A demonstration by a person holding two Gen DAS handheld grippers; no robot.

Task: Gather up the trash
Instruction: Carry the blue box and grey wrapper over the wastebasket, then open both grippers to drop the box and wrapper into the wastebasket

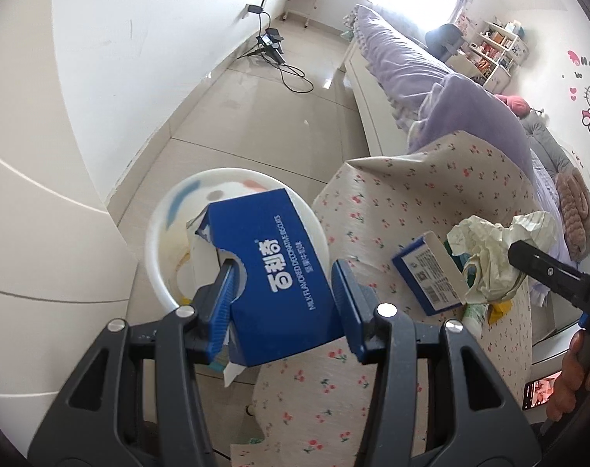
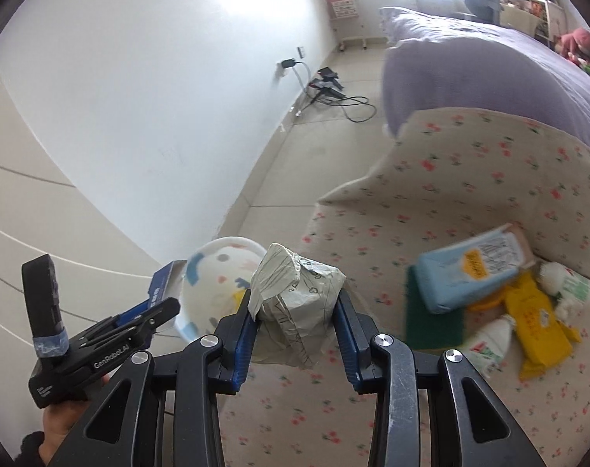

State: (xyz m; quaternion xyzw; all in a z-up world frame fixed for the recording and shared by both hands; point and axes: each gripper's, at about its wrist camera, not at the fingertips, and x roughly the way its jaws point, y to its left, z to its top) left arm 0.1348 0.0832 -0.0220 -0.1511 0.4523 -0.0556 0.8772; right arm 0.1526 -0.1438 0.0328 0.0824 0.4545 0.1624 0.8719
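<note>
My left gripper (image 1: 281, 299) is shut on a torn blue biscuit box (image 1: 279, 272) and holds it over the edge of the white trash bin (image 1: 158, 241) on the floor. My right gripper (image 2: 295, 319) is shut on a crumpled ball of paper (image 2: 295, 303) above the cherry-print tablecloth (image 2: 411, 210), just right of the bin (image 2: 201, 299). In the left wrist view the right gripper (image 1: 547, 272) shows at the right with the crumpled paper (image 1: 489, 253). A small blue carton (image 1: 427, 276) lies on the cloth.
More trash lies on the cloth at the right: a light blue packet (image 2: 470, 272), a green pad (image 2: 431, 327), yellow wrappers (image 2: 540, 327) and small white bottles (image 2: 489, 346). A purple bed (image 1: 450, 89) stands behind. A tripod with cables (image 1: 271, 46) is by the wall.
</note>
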